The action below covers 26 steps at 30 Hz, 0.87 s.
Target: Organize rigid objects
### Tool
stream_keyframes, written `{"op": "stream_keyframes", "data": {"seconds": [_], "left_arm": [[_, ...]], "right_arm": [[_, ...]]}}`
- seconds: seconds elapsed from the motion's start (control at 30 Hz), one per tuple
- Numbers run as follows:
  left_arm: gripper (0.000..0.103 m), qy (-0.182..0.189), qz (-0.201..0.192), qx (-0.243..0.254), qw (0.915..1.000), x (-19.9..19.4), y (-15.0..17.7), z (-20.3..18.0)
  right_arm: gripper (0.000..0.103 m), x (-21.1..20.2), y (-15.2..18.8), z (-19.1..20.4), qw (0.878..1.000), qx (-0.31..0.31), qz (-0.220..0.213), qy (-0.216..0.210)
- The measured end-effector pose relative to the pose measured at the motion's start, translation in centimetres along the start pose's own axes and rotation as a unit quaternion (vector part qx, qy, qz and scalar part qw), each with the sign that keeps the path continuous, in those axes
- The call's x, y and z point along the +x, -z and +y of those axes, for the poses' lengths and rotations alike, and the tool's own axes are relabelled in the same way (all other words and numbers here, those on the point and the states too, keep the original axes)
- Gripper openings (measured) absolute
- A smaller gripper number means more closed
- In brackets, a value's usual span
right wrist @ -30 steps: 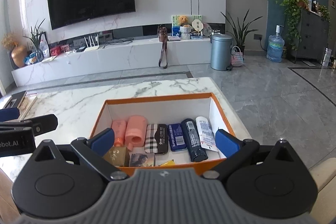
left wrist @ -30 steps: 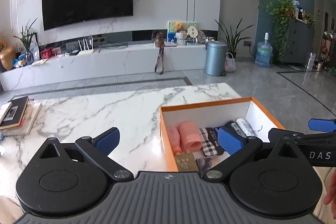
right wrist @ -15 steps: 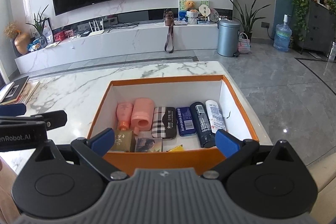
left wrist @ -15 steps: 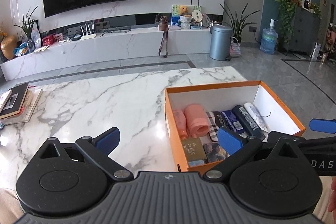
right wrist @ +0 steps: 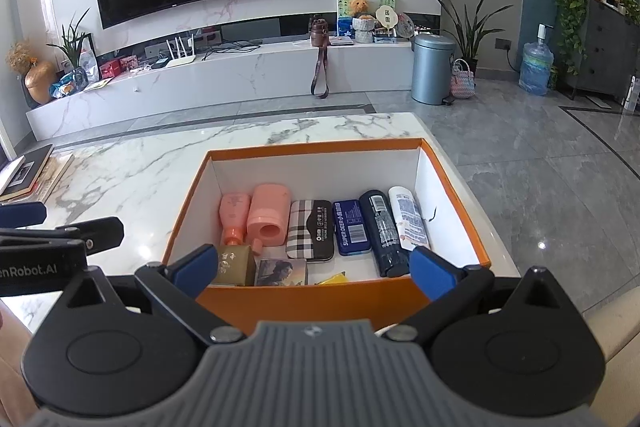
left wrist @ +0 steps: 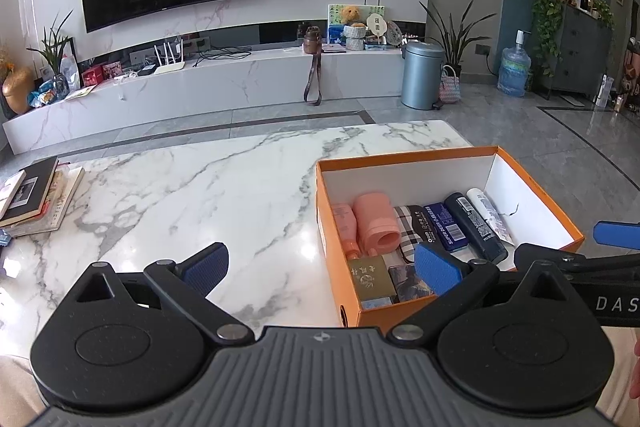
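An orange box [right wrist: 452, 195] with a white inside stands on the marble table [right wrist: 160, 163]; it also shows in the left wrist view [left wrist: 400, 157]. In it lie a pink bottle [right wrist: 234, 213], a pink cup [right wrist: 269, 213], a plaid case [right wrist: 310, 235], a blue tin [right wrist: 350, 227], a dark tube [right wrist: 380, 227], a white tube [right wrist: 408, 217] and a gold box [right wrist: 236, 265]. My right gripper [right wrist: 314, 269] is open and empty, above the box's near edge. My left gripper [left wrist: 320, 267] is open and empty, to the left of the box.
A stack of books [left wrist: 36, 199] lies at the table's left edge. Behind the table are a TV wall, a low white bench [left wrist: 200, 83] and a grey bin [left wrist: 422, 75]. The floor drops off right of the box.
Both grippers have risen and pulled back from the box, so more of its inside shows. Both stay open. The objects in the box have not moved.
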<state>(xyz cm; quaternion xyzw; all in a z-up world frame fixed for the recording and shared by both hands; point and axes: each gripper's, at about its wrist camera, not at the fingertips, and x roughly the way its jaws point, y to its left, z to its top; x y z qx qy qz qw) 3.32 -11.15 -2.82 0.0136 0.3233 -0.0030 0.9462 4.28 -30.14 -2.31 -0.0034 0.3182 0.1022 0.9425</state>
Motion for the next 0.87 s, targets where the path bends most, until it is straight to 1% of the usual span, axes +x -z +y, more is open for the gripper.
{"op": "stream_keyframes", "data": {"seconds": [0.5,0.53,0.87], "left_arm": [[0.103,-0.005,-0.001,0.000,1.0000,-0.37,0.03,-0.10],[0.103,-0.012,-0.005,-0.007,0.9999,-0.44,0.05,-0.12],[0.103,-0.009,-0.009,-0.008,0.9999,-0.82,0.14,-0.10]], "right_arm": [[0.101,-0.34,0.41,0.12,1.000,0.001,0.000,-0.002],[0.101,-0.37,0.43,0.14,1.000,0.001,0.000,-0.001],[0.101,-0.66,0.56,0.31,1.000,0.002,0.001,0.000]]}}
